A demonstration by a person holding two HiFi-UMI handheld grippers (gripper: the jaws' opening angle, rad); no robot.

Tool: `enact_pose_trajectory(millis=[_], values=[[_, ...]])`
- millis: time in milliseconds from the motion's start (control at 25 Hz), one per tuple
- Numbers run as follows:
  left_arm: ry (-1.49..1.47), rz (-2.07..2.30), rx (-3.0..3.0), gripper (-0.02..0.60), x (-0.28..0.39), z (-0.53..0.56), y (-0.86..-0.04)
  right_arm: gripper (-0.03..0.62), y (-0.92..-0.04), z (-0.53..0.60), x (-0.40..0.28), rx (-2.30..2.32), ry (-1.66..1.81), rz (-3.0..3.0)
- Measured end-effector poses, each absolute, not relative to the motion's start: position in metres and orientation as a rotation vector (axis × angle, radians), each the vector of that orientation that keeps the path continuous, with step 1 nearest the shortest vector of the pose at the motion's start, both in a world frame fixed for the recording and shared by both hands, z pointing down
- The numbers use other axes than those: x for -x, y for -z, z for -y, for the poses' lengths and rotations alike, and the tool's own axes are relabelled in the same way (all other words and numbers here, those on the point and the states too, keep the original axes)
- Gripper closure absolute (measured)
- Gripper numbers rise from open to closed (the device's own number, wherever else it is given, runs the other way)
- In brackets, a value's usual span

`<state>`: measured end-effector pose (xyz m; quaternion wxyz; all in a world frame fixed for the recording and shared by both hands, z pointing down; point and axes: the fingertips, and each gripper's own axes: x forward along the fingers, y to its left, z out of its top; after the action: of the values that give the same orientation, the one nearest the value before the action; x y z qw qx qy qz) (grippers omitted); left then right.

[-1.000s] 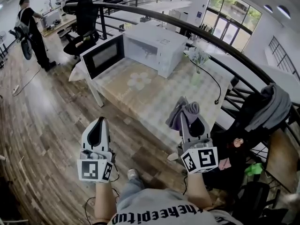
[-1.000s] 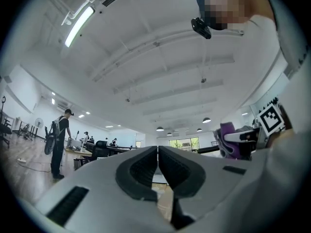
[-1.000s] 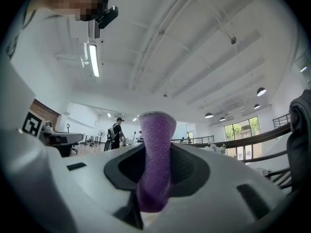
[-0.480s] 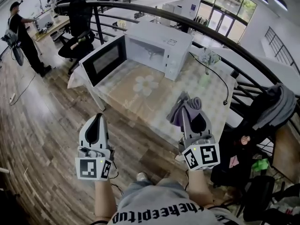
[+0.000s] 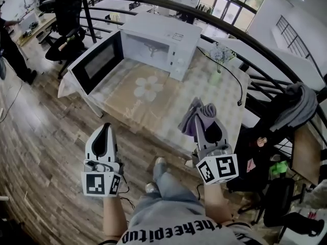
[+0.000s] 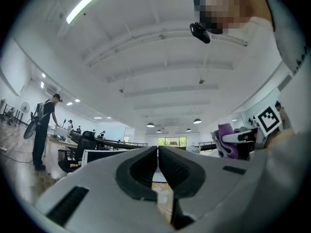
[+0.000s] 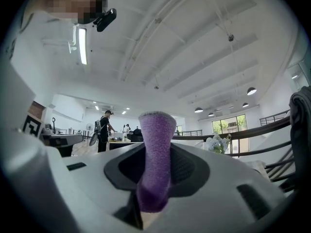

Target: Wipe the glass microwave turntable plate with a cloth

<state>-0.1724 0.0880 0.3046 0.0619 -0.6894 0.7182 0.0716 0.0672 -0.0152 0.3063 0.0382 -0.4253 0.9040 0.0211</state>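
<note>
A white microwave [image 5: 168,40] stands on the far side of a table [image 5: 153,111], its door [image 5: 97,63] swung open to the left. The glass turntable plate inside is too small to make out. My right gripper [image 5: 200,117] is shut on a purple-grey cloth [image 5: 199,115], held over the table's near right edge; in the right gripper view the purple cloth [image 7: 156,159] stands pinched between the jaws. My left gripper [image 5: 103,131] hovers over the floor in front of the table, jaws pressed together and holding nothing [image 6: 157,164].
A flower-print cloth covers the table. A small vase of flowers [image 5: 217,60] and a black cable [image 5: 232,83] sit at its right. A curved black railing [image 5: 245,40] runs behind. A chair draped with clothes [image 5: 296,106] stands at right. A person [image 5: 10,45] stands far left.
The view has shifted closer to the table and microwave, which now sit lower and more central. Both grippers keep their pose; the right still holds the cloth.
</note>
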Motion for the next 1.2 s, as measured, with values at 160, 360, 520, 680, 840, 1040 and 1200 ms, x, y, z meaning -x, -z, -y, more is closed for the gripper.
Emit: enact_pose_trajectory(millis=[160,360,520,680,840,1040,1200], values=[[-0.210,-2.197,2.063,0.571,0.191,-0.071,-0.309,0.487,-0.311,0.037,-0.051,1.290,-0.054,-2.782],[-0.200,-2.185,2.028,0.571,0.211,-0.040,-0.301,0.487,-0.307,0.071,-0.027,1.257,-0.062,-2.785],[-0.212,-2.145,2.014,0.571,0.218,-0.010,-0.287,0.486,-0.300,0.100,-0.014,1.240,-0.078,-2.782],[-0.214,-2.118,2.024,0.571,0.221,0.022,-0.281,0.486,-0.295,0.132,-0.007,1.233,-0.086,-2.778],[-0.206,-2.112,2.033,0.571,0.224,0.053,-0.279,0.485,-0.298,0.159,0.002,1.215,-0.076,-2.799],[-0.195,-2.080,2.048,0.571,0.217,0.091,-0.272,0.482,-0.312,0.191,0.007,1.205,0.016,-2.831],[-0.177,-2.034,2.078,0.571,0.204,0.115,-0.273,0.480,-0.341,0.212,0.011,1.216,0.142,-2.890]])
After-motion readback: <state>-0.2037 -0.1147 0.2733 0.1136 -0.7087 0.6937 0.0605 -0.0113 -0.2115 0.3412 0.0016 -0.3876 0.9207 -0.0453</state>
